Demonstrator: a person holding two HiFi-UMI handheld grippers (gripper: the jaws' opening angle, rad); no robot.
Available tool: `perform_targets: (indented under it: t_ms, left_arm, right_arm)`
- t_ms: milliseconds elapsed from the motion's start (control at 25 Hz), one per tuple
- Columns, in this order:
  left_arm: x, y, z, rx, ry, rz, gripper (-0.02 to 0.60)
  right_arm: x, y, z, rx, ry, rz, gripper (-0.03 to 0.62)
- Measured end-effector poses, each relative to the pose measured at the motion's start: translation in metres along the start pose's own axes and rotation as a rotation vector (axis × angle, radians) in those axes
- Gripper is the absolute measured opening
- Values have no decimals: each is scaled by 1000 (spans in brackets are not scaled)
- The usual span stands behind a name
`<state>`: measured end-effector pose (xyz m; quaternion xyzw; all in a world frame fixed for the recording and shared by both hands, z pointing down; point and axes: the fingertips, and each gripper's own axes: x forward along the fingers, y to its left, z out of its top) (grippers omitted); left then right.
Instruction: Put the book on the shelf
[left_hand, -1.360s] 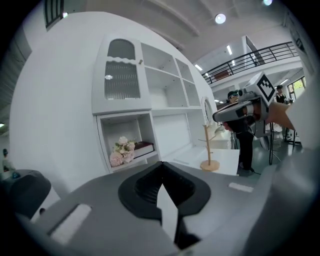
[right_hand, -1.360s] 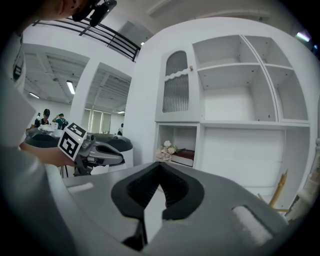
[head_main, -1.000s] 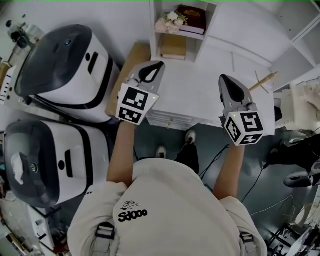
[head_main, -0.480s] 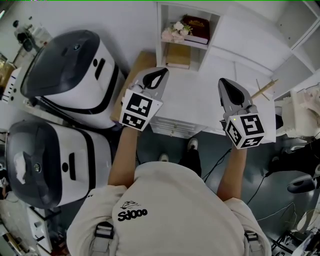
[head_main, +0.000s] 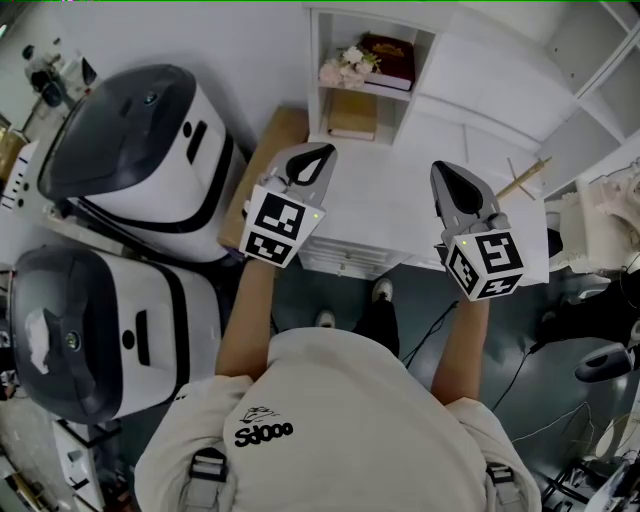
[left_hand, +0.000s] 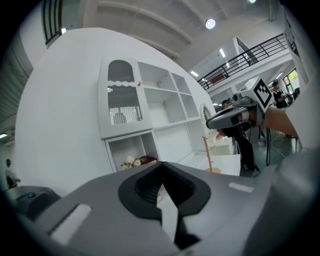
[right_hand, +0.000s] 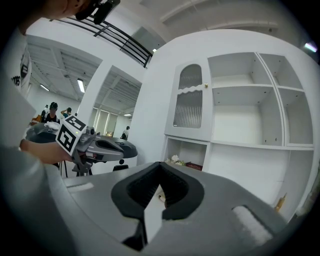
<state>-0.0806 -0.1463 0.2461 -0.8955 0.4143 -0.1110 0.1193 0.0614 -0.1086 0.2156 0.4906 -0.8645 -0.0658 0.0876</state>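
A dark red book (head_main: 388, 48) lies in the upper cubby of the white shelf (head_main: 420, 60), beside a small bunch of flowers (head_main: 343, 67). A tan book (head_main: 352, 113) lies in the cubby below. My left gripper (head_main: 312, 152) is held level over the white desk (head_main: 400, 205), just short of the cubbies, shut and empty. My right gripper (head_main: 447, 170) hovers to its right, also shut with nothing in it. In the left gripper view the jaws (left_hand: 161, 186) meet, with the red book (left_hand: 148, 160) ahead. In the right gripper view the jaws (right_hand: 159, 187) meet too.
Two large white and dark-grey machines (head_main: 130, 140) (head_main: 90, 330) stand at the left. A wooden board (head_main: 262, 150) leans between them and the desk. A small wooden stand (head_main: 525, 175) is at the desk's right end. Cables lie on the floor at the right.
The right gripper has risen a little. The left gripper has stayed where it was. Both remain shut and empty.
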Motion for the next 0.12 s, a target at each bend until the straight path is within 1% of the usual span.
perform_targets:
  t_ms: [120]
  left_arm:
    - [0,-3,-5,-5,8,-6,18]
  right_arm:
    - [0,1,-4,9,5,-2,2]
